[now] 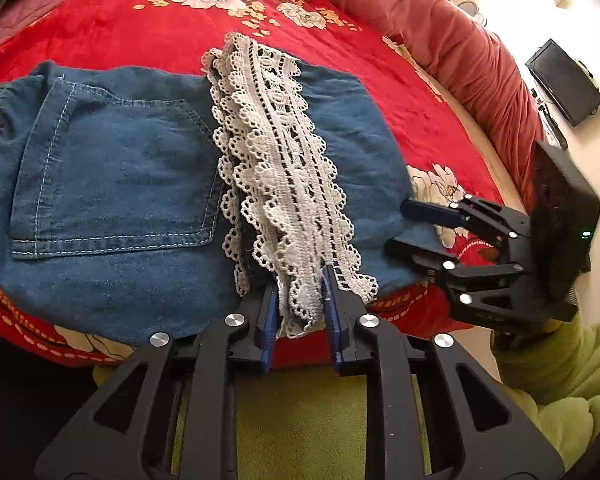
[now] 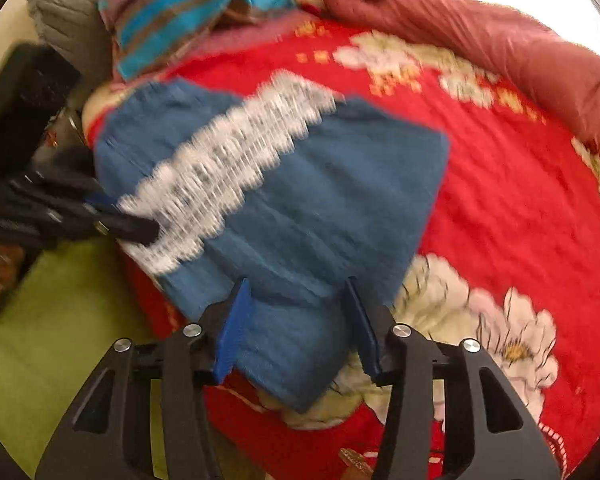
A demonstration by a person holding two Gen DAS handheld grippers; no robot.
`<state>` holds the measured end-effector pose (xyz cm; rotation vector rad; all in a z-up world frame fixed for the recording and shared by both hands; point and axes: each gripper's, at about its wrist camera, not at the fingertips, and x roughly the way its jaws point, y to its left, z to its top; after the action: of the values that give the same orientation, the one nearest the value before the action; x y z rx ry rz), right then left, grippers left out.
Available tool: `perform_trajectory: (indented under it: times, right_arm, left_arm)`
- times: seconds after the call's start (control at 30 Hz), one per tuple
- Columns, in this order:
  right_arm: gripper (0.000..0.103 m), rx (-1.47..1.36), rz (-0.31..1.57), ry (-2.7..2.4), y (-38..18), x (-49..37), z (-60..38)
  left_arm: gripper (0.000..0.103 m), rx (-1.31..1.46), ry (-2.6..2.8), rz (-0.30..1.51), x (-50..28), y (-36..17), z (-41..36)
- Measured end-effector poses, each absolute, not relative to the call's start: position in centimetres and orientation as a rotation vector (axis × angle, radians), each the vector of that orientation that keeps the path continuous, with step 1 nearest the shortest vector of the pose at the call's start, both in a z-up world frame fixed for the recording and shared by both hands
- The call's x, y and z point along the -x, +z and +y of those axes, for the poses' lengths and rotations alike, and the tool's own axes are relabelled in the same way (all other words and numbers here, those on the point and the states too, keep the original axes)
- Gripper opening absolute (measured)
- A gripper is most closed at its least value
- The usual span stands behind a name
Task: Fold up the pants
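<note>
Lying on a red blanket (image 1: 148, 12) with big white flowers, the blue jean pants (image 1: 112, 168) are folded over on the bed. A back pocket (image 1: 116, 176) with light stitching shows on the left part in the left wrist view. A strip of white lace trim (image 1: 276, 168) runs across the pants from far to near, down to the near edge.

The left gripper (image 1: 302, 304) is at the near edge of the pants. Its two blue pads are close together and they pinch the near end of the lace trim between them.

The right gripper (image 2: 296, 320) is at the right near corner of the pants. A fold of blue cloth sits between its blue fingers (image 2: 236, 328). The fingers are partly apart. This view is blurry, so I cannot tell if the pads press on the cloth or only sit beside it. From the left wrist view the same gripper shows at the right, with its tips at the edge of the pants.

A dusty pink quilt (image 1: 452, 44) is rolled up along the far right side of the bed. A striped blue and brown cloth (image 2: 196, 12) and a grey pillow (image 2: 64, 4) lie at the far left. A fuzzy green sleeve (image 1: 556, 368) shows at the near right, and green cloth (image 2: 44, 312) is near the bed edge.
</note>
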<state>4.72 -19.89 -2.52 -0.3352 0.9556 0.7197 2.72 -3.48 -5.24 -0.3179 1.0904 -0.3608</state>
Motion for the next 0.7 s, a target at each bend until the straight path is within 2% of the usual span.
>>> perform_trajectory:
  times: [0.27,0.43,0.6,0.7]
  right_arm:
    - [0.048,0.327,0.966,0.716,-2.7,-4.8,-20.0]
    - [0.049,0.286,0.978,0.723,-1.9,-4.9,-20.3]
    - [0.07,0.238,0.947,0.707,-0.6,-4.9,-21.2]
    - [0.075,0.215,0.933,0.688,-0.1,-5.2,-21.8]
  left_arm:
    - [0.015,0.301,-0.356,1.081,-2.5,-5.0,-3.5]
    - [0.02,0.272,-0.336,1.066,-2.1,-4.4,-3.7]
    - [0.028,0.227,-0.311,1.033,-1.7,-3.4,-3.8]
    - [0.031,0.208,-0.293,1.016,-1.6,-2.9,-3.8]
